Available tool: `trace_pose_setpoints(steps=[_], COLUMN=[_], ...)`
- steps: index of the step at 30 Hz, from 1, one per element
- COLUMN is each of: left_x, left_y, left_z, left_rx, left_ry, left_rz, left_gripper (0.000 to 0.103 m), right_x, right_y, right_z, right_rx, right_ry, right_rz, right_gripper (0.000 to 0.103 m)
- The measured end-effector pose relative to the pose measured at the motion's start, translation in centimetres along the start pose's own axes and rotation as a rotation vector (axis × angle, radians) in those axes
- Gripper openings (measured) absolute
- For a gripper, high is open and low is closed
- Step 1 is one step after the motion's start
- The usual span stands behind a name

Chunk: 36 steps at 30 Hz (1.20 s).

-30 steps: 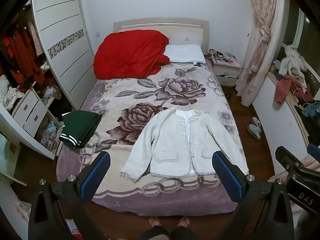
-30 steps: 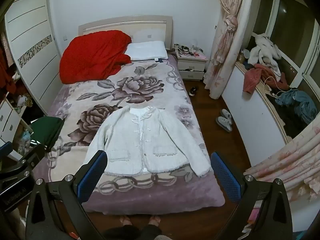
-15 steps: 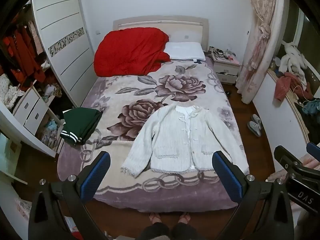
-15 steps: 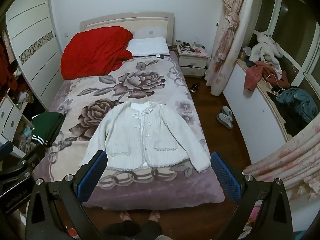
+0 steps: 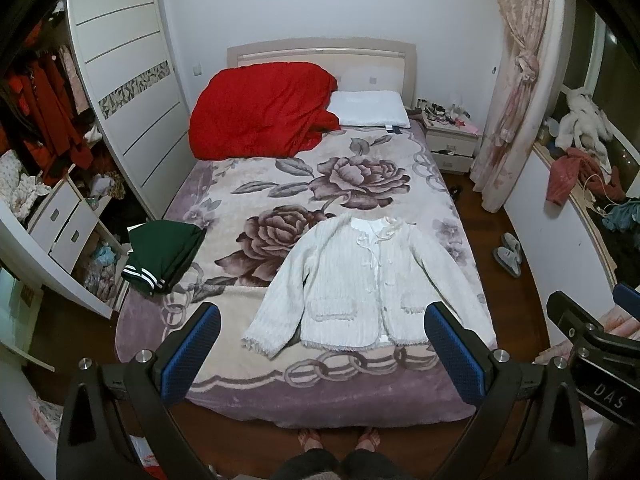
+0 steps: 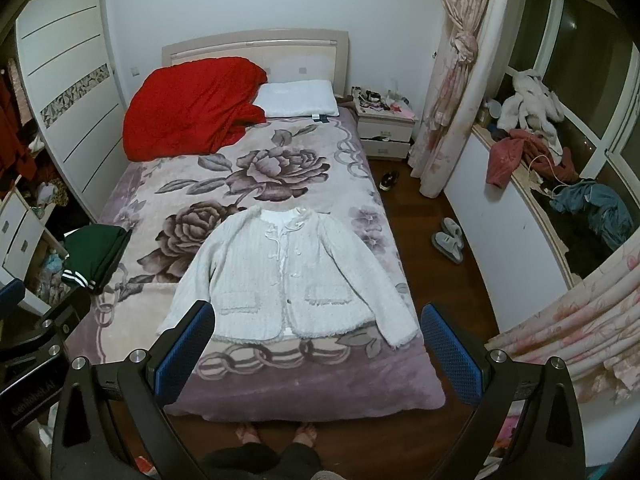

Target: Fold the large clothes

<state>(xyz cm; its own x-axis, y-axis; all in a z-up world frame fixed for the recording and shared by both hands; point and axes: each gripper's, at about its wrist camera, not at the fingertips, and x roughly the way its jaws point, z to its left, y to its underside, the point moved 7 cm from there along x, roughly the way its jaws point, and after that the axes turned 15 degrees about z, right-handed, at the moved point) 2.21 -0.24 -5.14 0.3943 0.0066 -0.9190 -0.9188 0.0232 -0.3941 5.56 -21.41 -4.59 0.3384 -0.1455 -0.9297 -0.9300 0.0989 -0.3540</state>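
Note:
A white knit cardigan (image 5: 368, 284) lies flat, front up, sleeves spread, on the near right part of the floral bed blanket (image 5: 256, 184); it also shows in the right wrist view (image 6: 288, 276). My left gripper (image 5: 320, 352) is open and empty, held high above the foot of the bed. My right gripper (image 6: 316, 352) is open and empty too, at the same height. Both are well apart from the cardigan.
A folded green garment (image 5: 164, 254) lies at the bed's left edge. A red duvet (image 5: 260, 108) and white pillow (image 5: 370, 108) sit at the headboard. Wardrobe and drawers (image 5: 60, 224) stand left, nightstand (image 6: 386, 128), slippers (image 6: 450, 240) and cluttered ledge right.
Both grippers have risen and drawn back a little, so the bed and cardigan look slightly smaller and farther. The cardigan has not moved.

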Motion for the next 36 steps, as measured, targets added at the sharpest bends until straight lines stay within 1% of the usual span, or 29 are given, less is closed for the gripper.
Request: trace_pose_setpoints(steps=[15, 36], left_x=[-1.3, -1.6], left_y=[-1.0, -1.1], left_z=[-0.7, -0.6], left_rx=[0.004, 0.000], left_ry=[-0.006, -0.007], left_rz=[-0.030, -0.045], left_gripper=[0.103, 0.103], right_x=[-2.7, -3.0], right_y=[-0.5, -0.5], right_z=[-0.6, -0.8], right_rx=[-0.003, -0.005], right_ry=[0.005, 0.007], right_rz=[-0.035, -0.041], right_gripper=[0.103, 0.103])
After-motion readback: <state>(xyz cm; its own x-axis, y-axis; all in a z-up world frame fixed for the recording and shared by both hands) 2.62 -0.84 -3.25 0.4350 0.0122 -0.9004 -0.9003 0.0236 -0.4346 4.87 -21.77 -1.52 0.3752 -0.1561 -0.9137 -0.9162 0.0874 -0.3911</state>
